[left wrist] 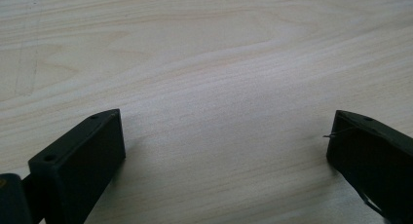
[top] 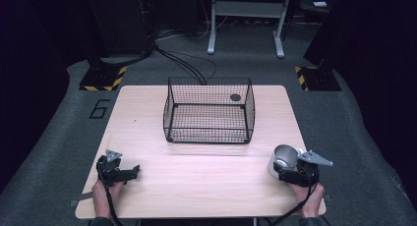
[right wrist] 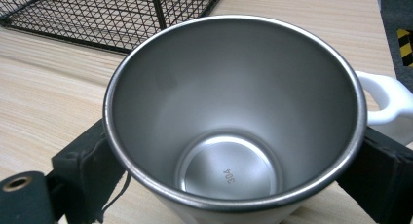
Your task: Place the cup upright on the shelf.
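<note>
Light wood desk (top: pixel 196 186), rounded corners, standing on grey carpet. Dark room beyond; a white frame stand at the far side, and black-and-yellow striped floor plates off both far corners of the desk.

Black wire basket (top: pixel 209 111) sits at the desk's middle, toward the far edge. Open top, upright. A small dark round disc (top: pixel 235 97) shows at its far right corner; whether it lies inside the basket or behind the mesh cannot be told.

Right gripper (top: pixel 294 171) at the near right of the desk, held by the person's right hand (top: pixel 309 199), grey three-cornered plate on top. Its jaws are closed against the two sides of a steel mug (top: pixel 284 157). In the right gripper view the mug (right wrist: pixel 234 121) is seen from above the mouth: bare metal inside, "304" stamped on the bottom, white outer wall with a white handle (right wrist: pixel 389 100) sticking out to one side, clear of the jaws. The mug stands upright, well apart from the basket and nearer the person than it; whether its base rests on the desk cannot be told.

Left gripper (top: pixel 123 173) at the near left, in the left hand (top: pixel 103 194). In the left gripper view its jaws stand wide apart with bare wood between them, holding nothing.
</note>
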Available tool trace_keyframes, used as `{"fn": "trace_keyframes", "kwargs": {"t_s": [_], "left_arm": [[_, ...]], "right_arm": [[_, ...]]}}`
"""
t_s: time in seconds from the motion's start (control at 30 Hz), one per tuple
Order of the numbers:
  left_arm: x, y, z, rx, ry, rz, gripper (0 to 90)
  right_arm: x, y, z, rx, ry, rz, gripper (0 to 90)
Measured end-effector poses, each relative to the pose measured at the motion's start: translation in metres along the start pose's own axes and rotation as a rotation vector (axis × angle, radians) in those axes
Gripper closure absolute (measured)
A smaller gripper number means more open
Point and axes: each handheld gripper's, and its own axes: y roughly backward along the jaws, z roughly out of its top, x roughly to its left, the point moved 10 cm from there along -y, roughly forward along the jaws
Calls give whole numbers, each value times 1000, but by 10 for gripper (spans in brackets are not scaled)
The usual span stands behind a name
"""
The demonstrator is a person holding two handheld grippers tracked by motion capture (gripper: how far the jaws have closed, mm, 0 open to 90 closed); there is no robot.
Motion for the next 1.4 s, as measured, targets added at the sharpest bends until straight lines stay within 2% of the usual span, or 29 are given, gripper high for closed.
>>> {"fn": "trace_keyframes", "kwargs": {"t_s": [0.2,0.43,0.7,1.4], "left_arm": [[0,0,0,0,-1,0,5],[0,0,0,0,0,0,5],[0,0,0,0,0,0,5],[0,0,0,1,-2,0,5]], "right_arm": [[-1,1,4,-12,0,7,72],[1,3,4,4,1,9,74],[6,8,13,-20,8,27,74],[47,4,37,-38,58,125,74]]}}
